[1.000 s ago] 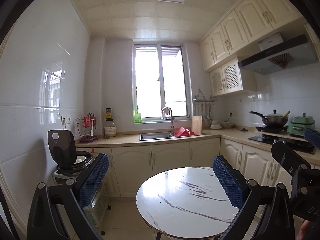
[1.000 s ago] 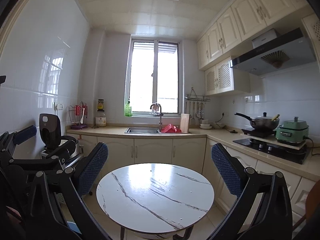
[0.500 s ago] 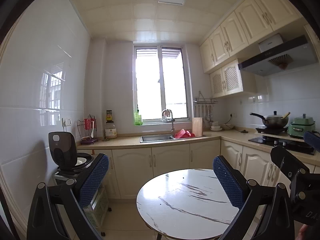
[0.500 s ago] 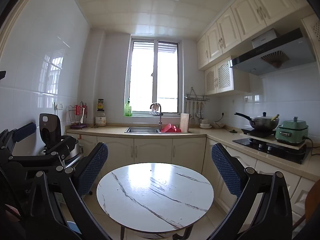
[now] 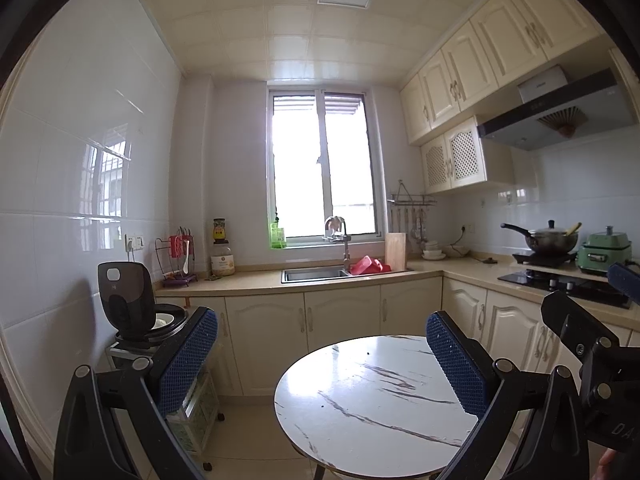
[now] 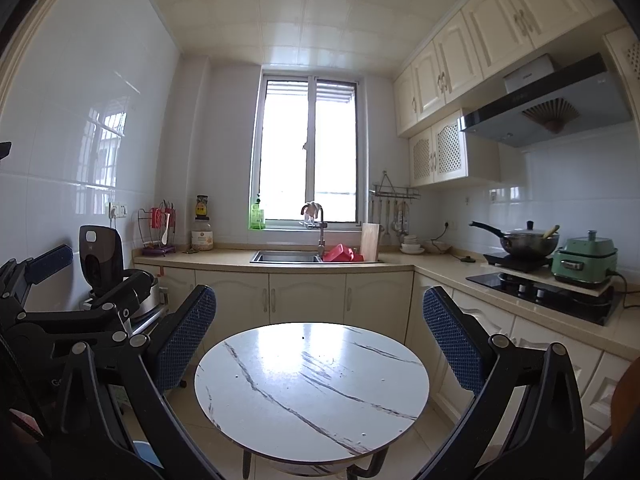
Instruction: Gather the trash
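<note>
My left tongs [image 5: 320, 364] and right tongs [image 6: 320, 336], both released and empty, hover over the round marble worktop [image 6: 312, 392], where I see only tiny specks for trash, so I should scan slowly beyond this worktop before committing.

One table [image 6: 312, 392], two tools [image 6: 316, 336] [image 5: 320, 344]

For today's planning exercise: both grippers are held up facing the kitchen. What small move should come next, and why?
Probably tilt both grippers down to scan lower. The left gripper and right gripper are open and hold nothing, and the round table shows only tiny specks, with no obvious trash in view.
</note>
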`<state>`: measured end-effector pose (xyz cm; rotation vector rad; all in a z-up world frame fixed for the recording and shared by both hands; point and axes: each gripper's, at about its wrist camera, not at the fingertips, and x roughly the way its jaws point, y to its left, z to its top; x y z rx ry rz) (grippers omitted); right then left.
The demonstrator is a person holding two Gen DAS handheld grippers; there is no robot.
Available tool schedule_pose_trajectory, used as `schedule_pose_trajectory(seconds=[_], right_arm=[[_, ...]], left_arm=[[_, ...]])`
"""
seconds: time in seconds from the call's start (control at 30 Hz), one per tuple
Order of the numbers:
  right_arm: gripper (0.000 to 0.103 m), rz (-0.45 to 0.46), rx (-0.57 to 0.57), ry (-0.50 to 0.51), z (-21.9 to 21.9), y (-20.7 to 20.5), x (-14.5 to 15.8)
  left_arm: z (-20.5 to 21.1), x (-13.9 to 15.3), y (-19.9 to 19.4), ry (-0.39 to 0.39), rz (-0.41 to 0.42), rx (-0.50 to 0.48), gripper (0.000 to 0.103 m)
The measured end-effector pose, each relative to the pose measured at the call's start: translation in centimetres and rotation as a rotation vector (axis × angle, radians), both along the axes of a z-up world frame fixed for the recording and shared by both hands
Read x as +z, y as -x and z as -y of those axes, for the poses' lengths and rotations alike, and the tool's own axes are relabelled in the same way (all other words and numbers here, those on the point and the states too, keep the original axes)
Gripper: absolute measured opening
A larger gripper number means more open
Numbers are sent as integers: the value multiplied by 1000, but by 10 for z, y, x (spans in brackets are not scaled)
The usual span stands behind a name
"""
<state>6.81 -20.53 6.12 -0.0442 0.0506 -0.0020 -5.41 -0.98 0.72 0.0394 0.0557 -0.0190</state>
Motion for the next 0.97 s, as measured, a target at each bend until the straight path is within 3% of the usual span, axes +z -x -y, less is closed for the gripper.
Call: schedule_pose_trajectory(seconds=[0.97], right_arm=[[103,-15,8,-5,5,-5,-1]], left_arm=[[-4,-2,-2,-3,-1,2,102]])
